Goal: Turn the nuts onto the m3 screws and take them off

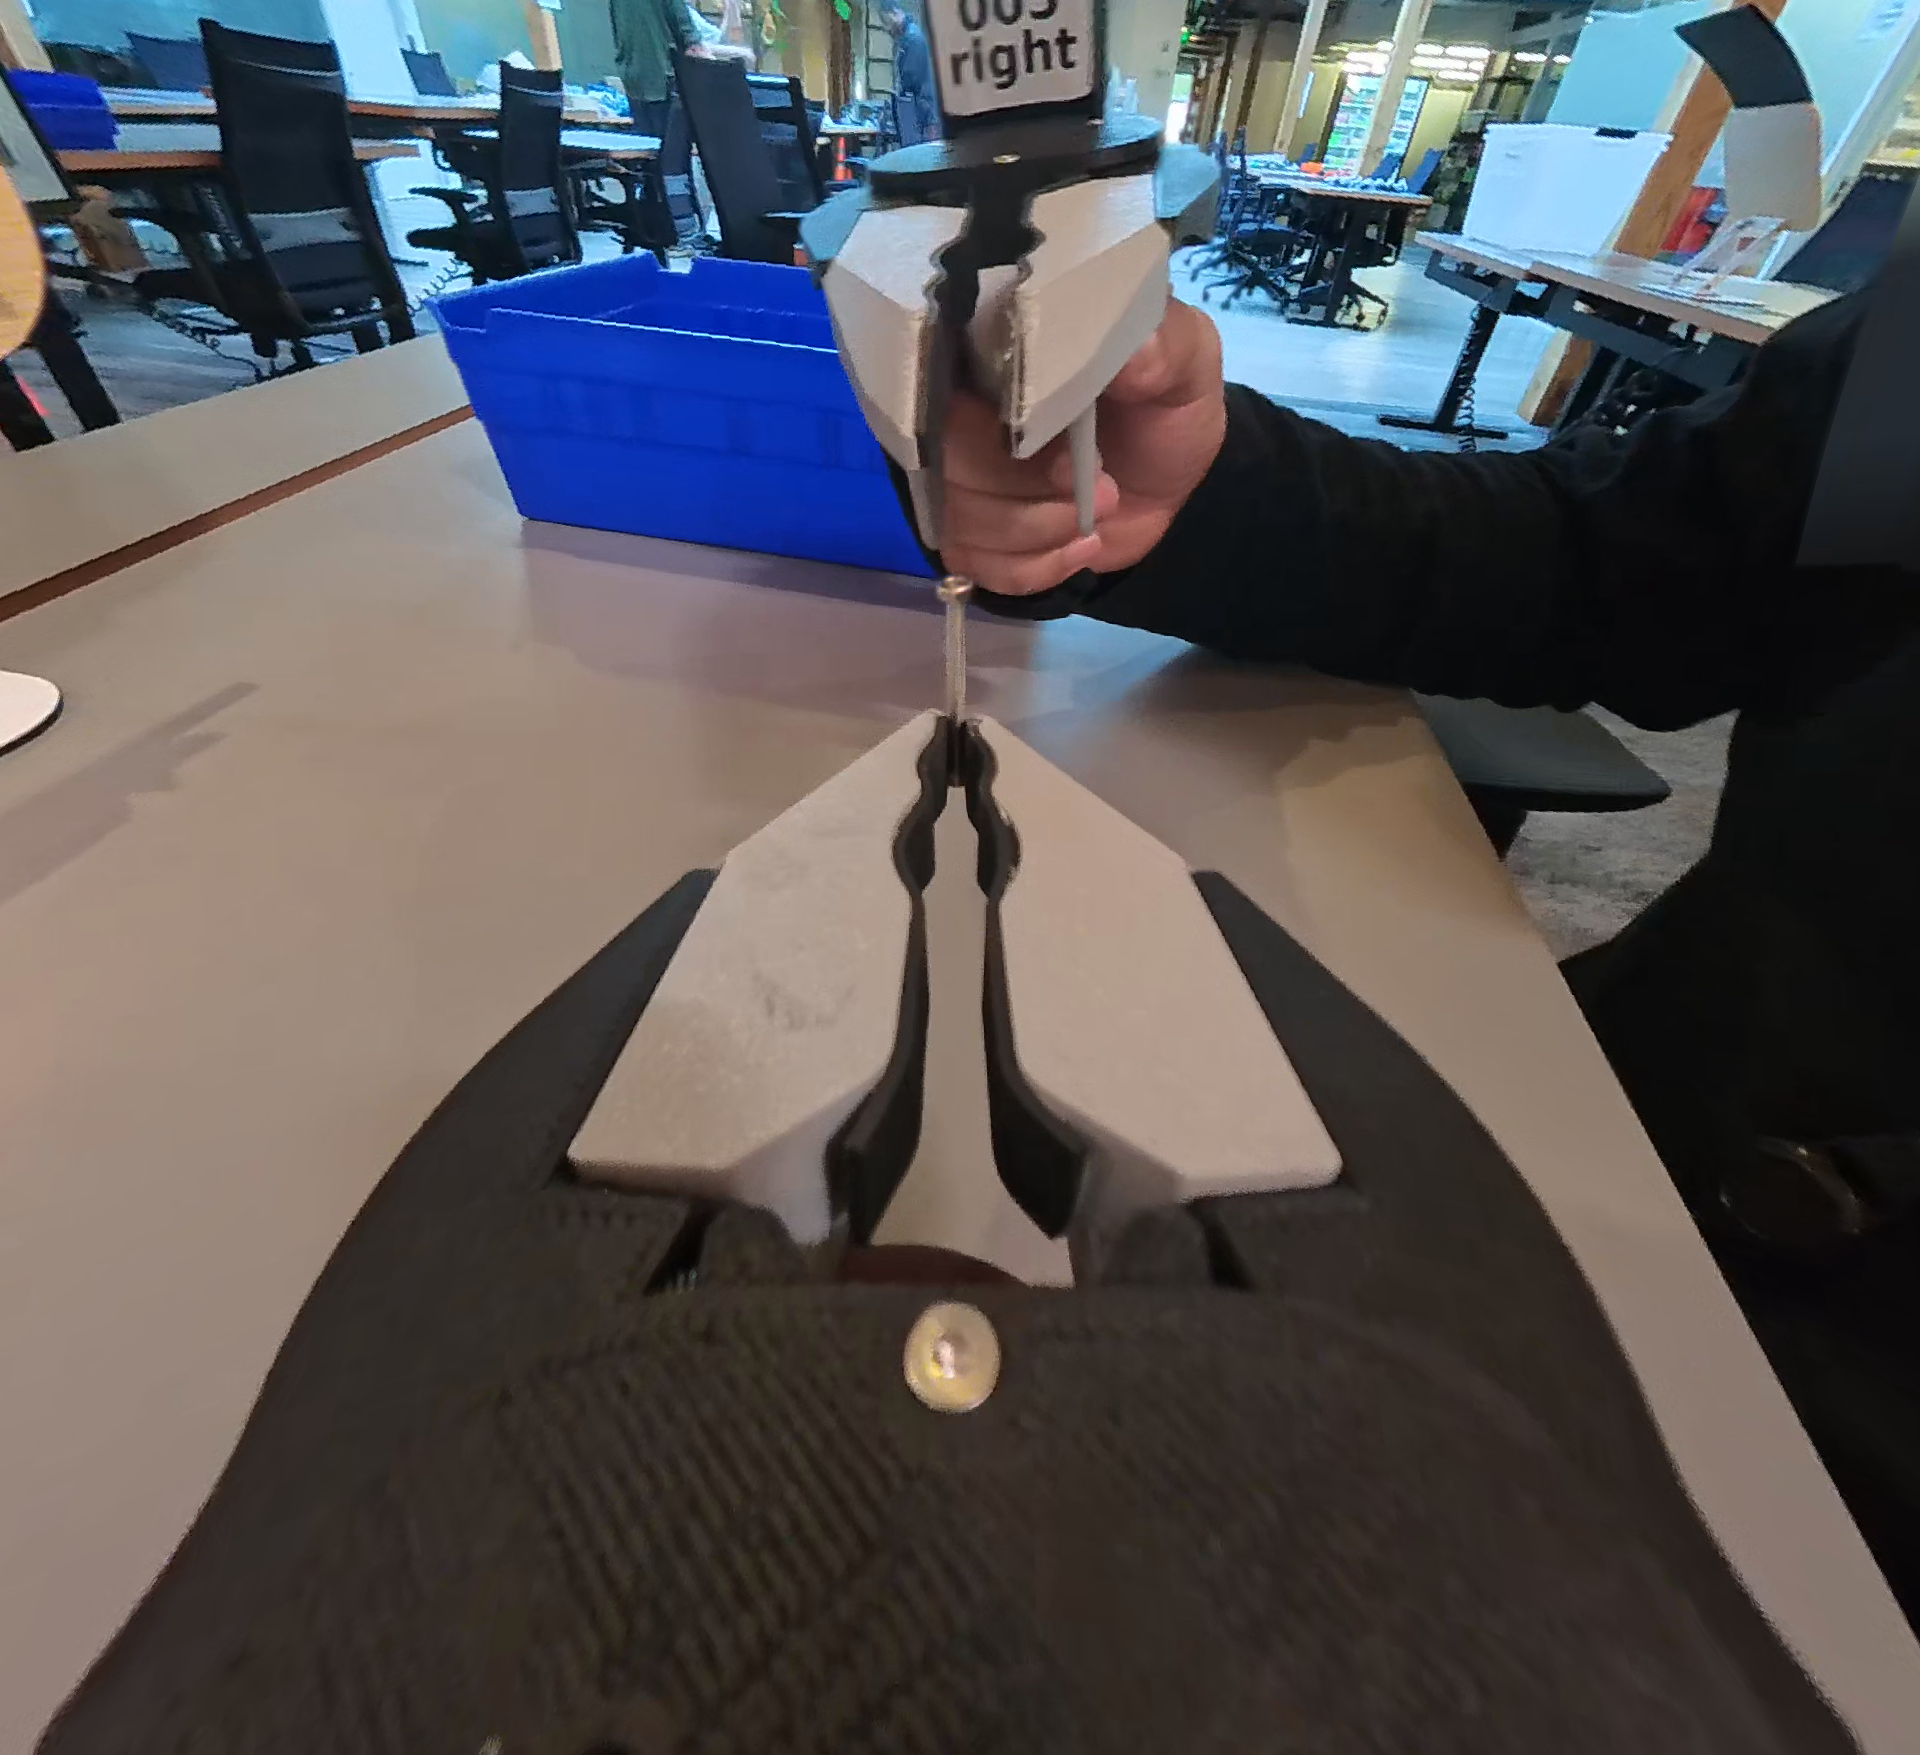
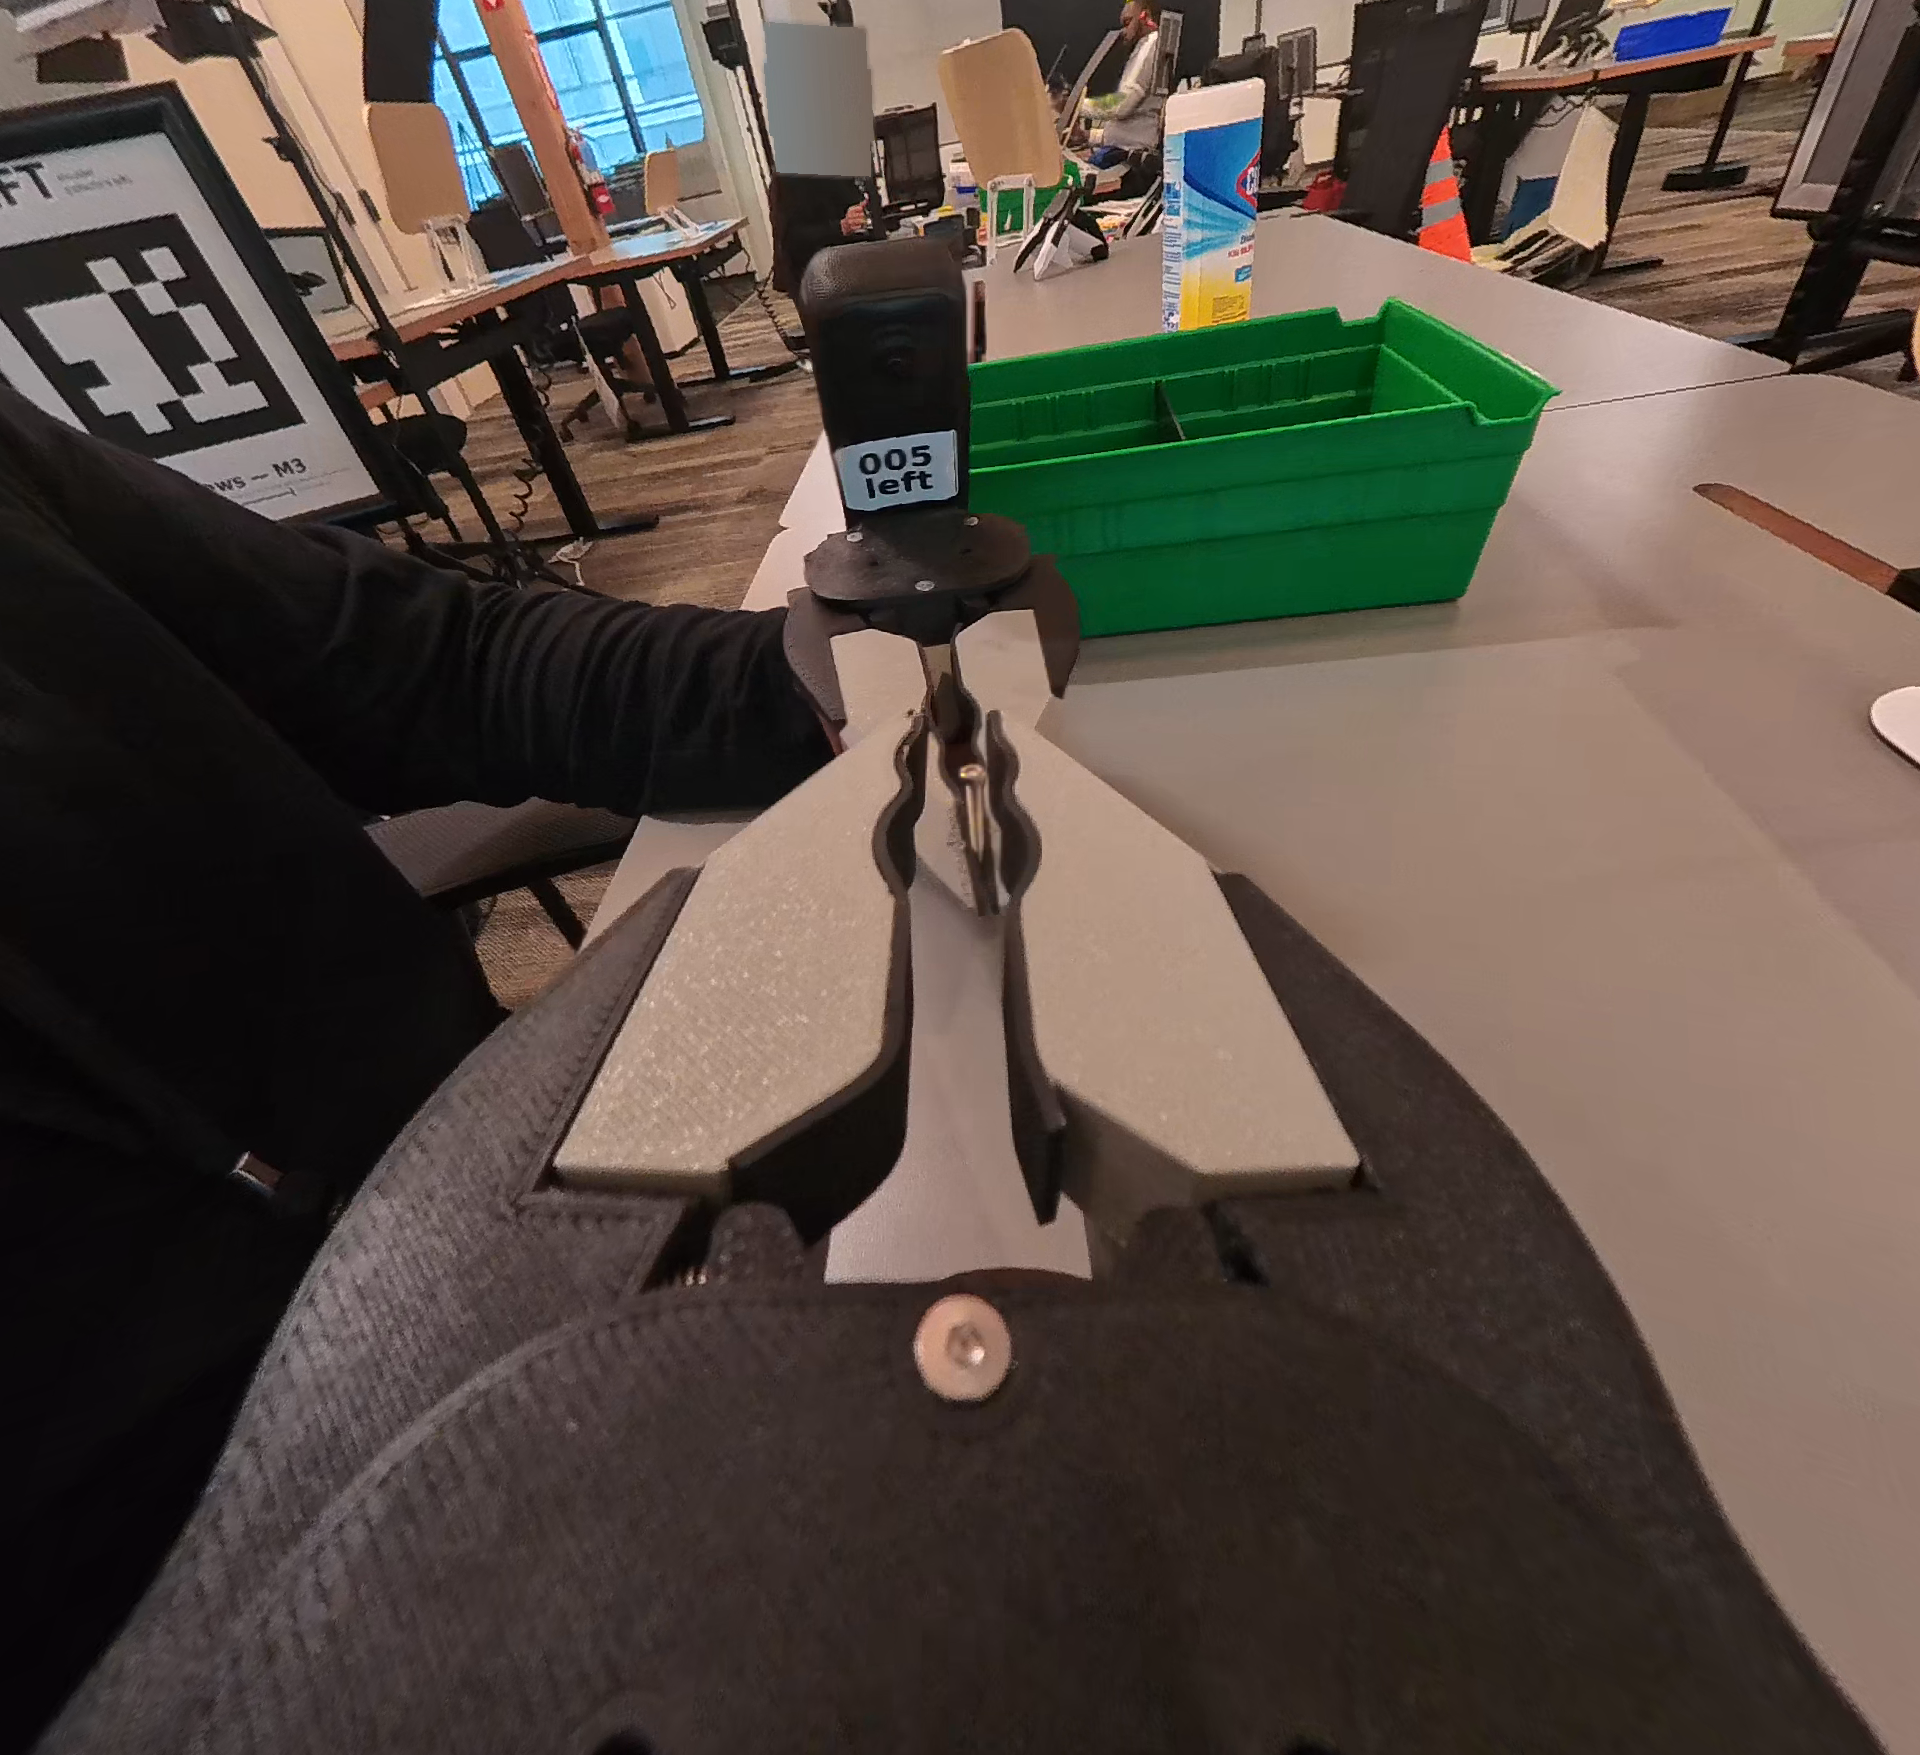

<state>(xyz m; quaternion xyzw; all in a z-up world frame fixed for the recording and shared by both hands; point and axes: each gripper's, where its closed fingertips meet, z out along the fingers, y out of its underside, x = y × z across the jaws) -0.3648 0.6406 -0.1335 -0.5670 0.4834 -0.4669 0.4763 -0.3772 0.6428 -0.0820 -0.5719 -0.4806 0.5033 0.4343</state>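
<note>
Screw (image 1: 953,651), M3, 1 pc: held upright above the grey table (image 1: 312,770), lower end pinched in the tips of the left gripper (image 1: 953,737); jaws nearly closed on it. Right gripper (image 1: 971,500) hovers just above the head, jaws a narrow slit; whether it holds a nut, can't tell. Tip: keep both axes lined up w/ the shaft, turn gently to avoid cross-threading. Blue bin (image 1: 665,417) behind.
</note>
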